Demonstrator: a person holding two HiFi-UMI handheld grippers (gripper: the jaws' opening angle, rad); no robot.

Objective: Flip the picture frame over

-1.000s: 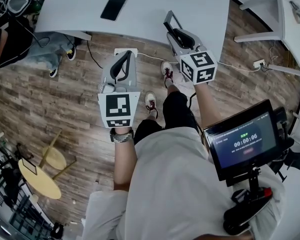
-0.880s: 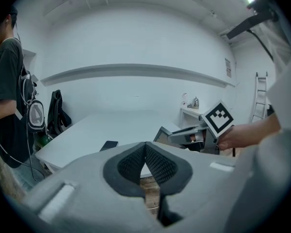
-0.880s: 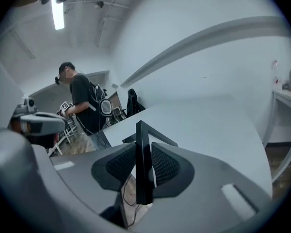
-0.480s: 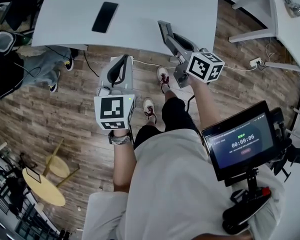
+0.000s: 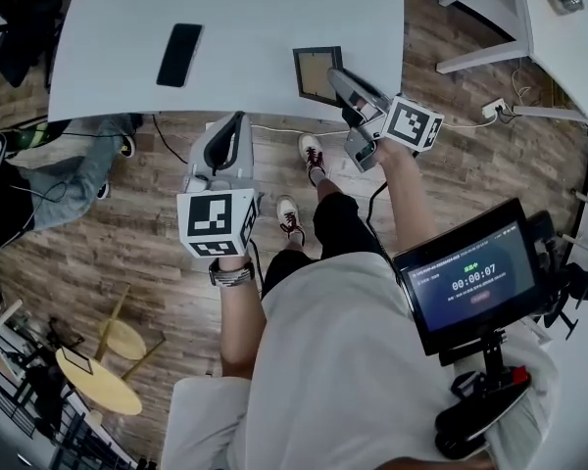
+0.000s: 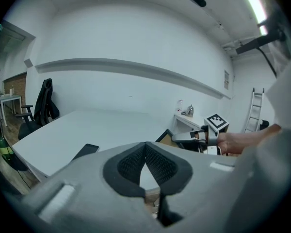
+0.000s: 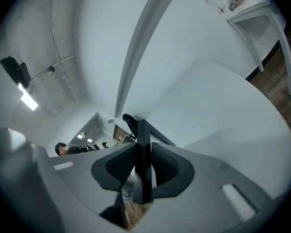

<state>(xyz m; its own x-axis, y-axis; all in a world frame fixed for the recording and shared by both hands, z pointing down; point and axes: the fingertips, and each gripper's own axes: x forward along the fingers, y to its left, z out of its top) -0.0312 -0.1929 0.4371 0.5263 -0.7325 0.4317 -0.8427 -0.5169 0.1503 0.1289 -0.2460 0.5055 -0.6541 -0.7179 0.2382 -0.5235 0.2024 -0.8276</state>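
Note:
The picture frame is black-rimmed and shows a brown face, lying low over the near edge of the white table. My right gripper is shut on its right side. In the right gripper view the frame stands edge-on between the pads, with its stand leg jutting out ahead. My left gripper hangs over the wooden floor just short of the table edge, shut with nothing in it. In the left gripper view its pads meet, and the frame and right gripper show ahead to the right.
A black phone lies on the table left of the frame. A second white table stands at the right. A timer screen is mounted by my right side. A power strip and cables lie on the floor; yellow stools stand lower left.
Both grippers have moved forward toward the table. The right gripper has rolled, so the frame, edge-on before, now shows its brown face over the table edge.

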